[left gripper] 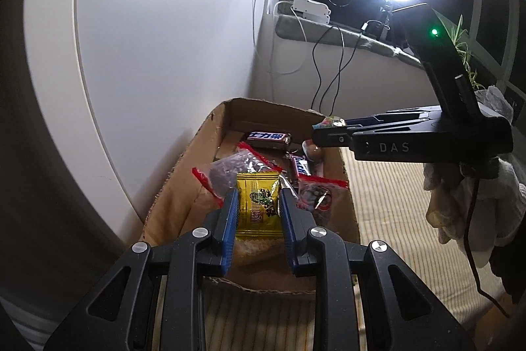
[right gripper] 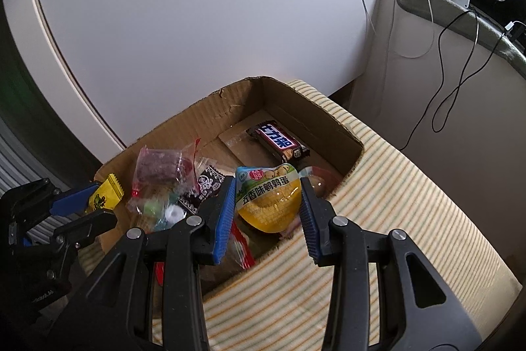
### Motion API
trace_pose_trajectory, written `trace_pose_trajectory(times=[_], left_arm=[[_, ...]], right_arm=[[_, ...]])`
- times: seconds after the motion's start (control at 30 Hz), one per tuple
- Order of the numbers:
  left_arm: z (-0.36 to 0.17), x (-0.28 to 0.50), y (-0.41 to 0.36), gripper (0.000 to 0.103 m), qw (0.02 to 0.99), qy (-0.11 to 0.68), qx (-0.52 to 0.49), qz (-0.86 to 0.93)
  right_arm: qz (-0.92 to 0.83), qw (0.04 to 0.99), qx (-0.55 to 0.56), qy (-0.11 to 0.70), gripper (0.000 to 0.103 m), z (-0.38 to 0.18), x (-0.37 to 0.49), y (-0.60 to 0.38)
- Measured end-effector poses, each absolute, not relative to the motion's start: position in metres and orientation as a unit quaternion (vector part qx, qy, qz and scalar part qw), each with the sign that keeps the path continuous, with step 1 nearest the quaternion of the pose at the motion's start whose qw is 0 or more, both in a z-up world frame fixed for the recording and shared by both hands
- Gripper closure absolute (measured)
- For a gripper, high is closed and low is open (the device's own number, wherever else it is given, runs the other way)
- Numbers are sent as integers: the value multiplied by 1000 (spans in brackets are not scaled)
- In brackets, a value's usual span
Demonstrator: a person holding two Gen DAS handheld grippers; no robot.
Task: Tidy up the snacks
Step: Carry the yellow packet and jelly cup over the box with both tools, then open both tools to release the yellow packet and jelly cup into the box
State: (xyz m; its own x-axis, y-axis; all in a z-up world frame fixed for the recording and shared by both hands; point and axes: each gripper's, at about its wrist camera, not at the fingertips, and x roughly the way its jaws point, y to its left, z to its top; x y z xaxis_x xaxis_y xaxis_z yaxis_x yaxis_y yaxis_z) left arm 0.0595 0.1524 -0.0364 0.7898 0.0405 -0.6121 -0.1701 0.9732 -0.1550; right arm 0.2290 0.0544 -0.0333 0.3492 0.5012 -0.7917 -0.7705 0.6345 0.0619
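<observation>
The cardboard box (right gripper: 292, 107) was plain brown and stood on a cloth (right gripper: 411, 186) striped cream and pale yellow, against a white wall (left gripper: 164, 38). Inside it lay a dark brown chocolate bar (right gripper: 279, 142) with blue-and-white lettering edged in red, a clear bag (left gripper: 236, 168) with red edges over purple contents, and a black sweet wrapper (right gripper: 208, 183) with a white pattern. The left gripper (left gripper: 258, 203) was black with blue pads around a yellow sachet (left gripper: 258, 206) printed in dark green and red, and the right gripper (right gripper: 268, 196), coloured the same, flanked a yellow egg pack (right gripper: 268, 198) with a blue, green and white top.

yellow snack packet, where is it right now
In the left wrist view the yellow snack packet sits clamped between the left gripper fingers, above the near end of the cardboard box.
</observation>
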Motion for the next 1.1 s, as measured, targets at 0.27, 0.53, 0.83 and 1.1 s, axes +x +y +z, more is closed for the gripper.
trace_pose_trajectory(times=[0.27,0.53,0.83,1.1], left_arm=[[-41,65,155,80,938,326,-105,55],[-41,70,159,79,937,329,-105,55],[-42,72,157,57,937,330,-102,58],[-41,72,156,25,937,331,-93,63]], right_arm=[[392,801,-158,423,63,-42,238,65],[392,799,-160,427,62,-47,244,74],[387,806,-162,418,33,-47,244,75],[378,814,-146,416,14,-42,247,68]])
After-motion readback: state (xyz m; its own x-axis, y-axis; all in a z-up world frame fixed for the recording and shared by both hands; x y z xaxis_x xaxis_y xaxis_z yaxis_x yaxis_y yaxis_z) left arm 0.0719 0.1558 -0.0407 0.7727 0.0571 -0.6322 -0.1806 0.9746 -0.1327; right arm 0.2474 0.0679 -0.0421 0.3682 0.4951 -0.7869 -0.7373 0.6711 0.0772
